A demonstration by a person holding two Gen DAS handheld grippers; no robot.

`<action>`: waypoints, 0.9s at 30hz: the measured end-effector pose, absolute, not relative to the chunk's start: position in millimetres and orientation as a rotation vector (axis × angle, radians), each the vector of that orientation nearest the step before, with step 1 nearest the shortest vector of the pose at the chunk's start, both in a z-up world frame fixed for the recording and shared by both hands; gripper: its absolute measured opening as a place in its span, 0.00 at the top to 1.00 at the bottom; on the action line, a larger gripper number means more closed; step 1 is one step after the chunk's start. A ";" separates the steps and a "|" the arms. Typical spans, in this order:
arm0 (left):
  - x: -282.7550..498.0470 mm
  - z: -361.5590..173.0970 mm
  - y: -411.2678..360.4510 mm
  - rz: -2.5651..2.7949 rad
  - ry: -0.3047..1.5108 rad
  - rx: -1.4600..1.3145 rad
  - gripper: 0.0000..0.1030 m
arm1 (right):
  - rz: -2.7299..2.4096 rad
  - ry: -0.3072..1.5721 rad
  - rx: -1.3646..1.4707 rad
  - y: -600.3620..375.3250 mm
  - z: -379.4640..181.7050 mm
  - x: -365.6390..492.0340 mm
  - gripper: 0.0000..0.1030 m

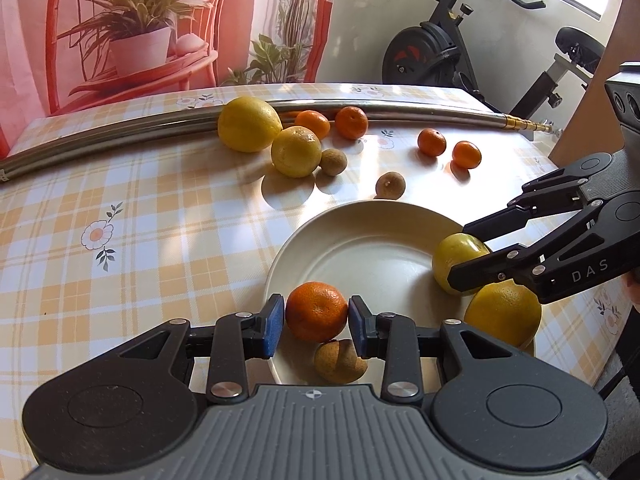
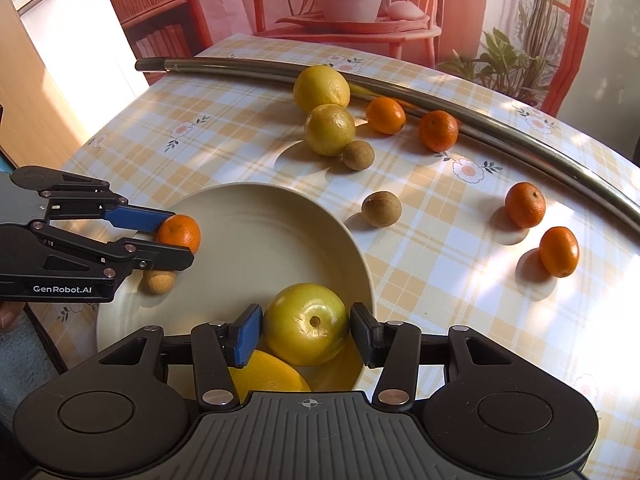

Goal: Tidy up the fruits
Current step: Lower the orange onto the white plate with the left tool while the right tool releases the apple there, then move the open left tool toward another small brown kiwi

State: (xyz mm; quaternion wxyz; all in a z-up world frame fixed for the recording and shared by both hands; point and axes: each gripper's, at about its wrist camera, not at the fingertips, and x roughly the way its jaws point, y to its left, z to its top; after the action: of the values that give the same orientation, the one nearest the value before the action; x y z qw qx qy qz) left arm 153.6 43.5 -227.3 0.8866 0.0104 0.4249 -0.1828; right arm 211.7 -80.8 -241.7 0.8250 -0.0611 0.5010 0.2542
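Note:
A cream plate point(image 1: 360, 210) point(image 2: 280, 194) sits on the checked tablecloth. My left gripper point(image 1: 316, 320) point(image 2: 178, 238) is shut on an orange tangerine point(image 1: 316, 304) point(image 2: 182, 230) over the plate's edge. My right gripper point(image 2: 306, 332) point(image 1: 460, 252) is shut on a yellow-green round fruit point(image 2: 306, 322) point(image 1: 456, 258) over the opposite side of the plate. In the plate lie a small brown fruit point(image 1: 340, 362) point(image 2: 159, 280) and a large yellow fruit point(image 1: 504, 314) point(image 2: 264, 374), the latter partly hidden under the right gripper.
Farther back on the table lie two yellow fruits point(image 2: 322, 86) point(image 2: 330, 130), several tangerines point(image 2: 386, 115) point(image 2: 525, 205) and two brown fruits point(image 2: 359, 155) point(image 2: 381, 209). A long metal pipe point(image 2: 480, 128) runs along the far edge. An exercise bike point(image 1: 440, 48) stands beyond.

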 end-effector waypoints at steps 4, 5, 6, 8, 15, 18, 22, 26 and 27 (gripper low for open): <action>150.5 -216.8 50.9 -0.384 0.834 -0.031 0.64 | 0.565 1.023 -0.082 -87.3 -230.7 212.0 0.52; 150.1 -213.9 52.1 -0.378 0.820 -0.034 0.64 | 0.562 1.012 -0.075 -89.0 -227.9 212.5 0.52; 150.0 -209.8 53.8 -0.369 0.803 -0.037 0.64 | 0.556 1.001 -0.068 -91.0 -225.1 213.2 0.52; 151.2 -202.1 56.9 -0.352 0.774 -0.043 0.64 | 0.543 0.969 -0.042 -98.1 -218.7 215.0 0.52; 161.0 -180.0 67.2 -0.302 0.700 -0.042 0.64 | 0.436 0.839 0.062 -131.2 -200.9 223.0 0.52; 168.2 -174.0 71.7 -0.285 0.689 -0.047 0.64 | 0.388 0.802 0.077 -143.6 -198.9 225.9 0.52; 180.6 -172.6 75.2 -0.273 0.703 -0.060 0.64 | 0.334 0.779 0.092 -156.5 -202.0 231.6 0.52; 188.1 -175.4 69.8 -0.288 0.715 -0.044 0.64 | 0.295 0.779 0.108 -165.1 -209.1 237.2 0.52; 189.3 -176.5 67.8 -0.293 0.719 -0.043 0.64 | 0.290 0.780 0.111 -166.5 -210.7 238.2 0.52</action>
State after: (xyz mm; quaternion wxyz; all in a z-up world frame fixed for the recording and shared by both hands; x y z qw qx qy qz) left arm 189.3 67.8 -176.5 0.9254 -0.0211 0.3503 -0.1428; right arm 238.2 -166.5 -210.7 0.9133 0.0537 0.3786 0.1406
